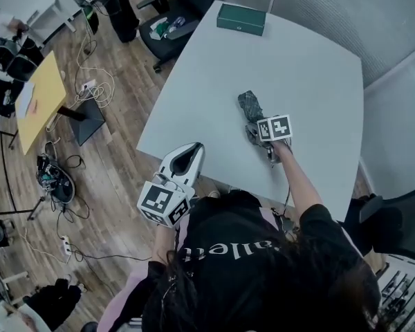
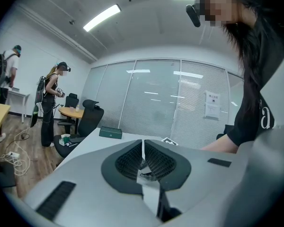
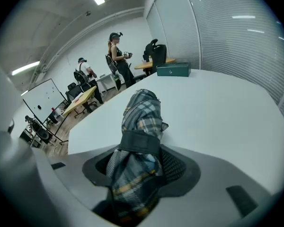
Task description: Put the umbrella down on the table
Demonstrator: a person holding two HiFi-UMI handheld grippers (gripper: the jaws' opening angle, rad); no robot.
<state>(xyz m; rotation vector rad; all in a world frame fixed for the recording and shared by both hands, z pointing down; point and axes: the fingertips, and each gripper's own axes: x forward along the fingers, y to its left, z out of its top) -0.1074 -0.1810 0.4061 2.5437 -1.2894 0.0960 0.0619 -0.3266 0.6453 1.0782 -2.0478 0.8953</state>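
Observation:
The folded plaid umbrella is over the white table, right of its middle, with its far end pointing away from me. My right gripper is shut on the umbrella's near half. In the right gripper view the umbrella sticks out between the jaws, and a black strap is wrapped around it. I cannot tell whether its end touches the tabletop. My left gripper hovers by the table's near left edge. It is shut with nothing in it.
A dark green box lies at the table's far edge. A black office chair stands beyond the far left corner, and another black chair on the right. Cables litter the wooden floor to the left. People stand in the background.

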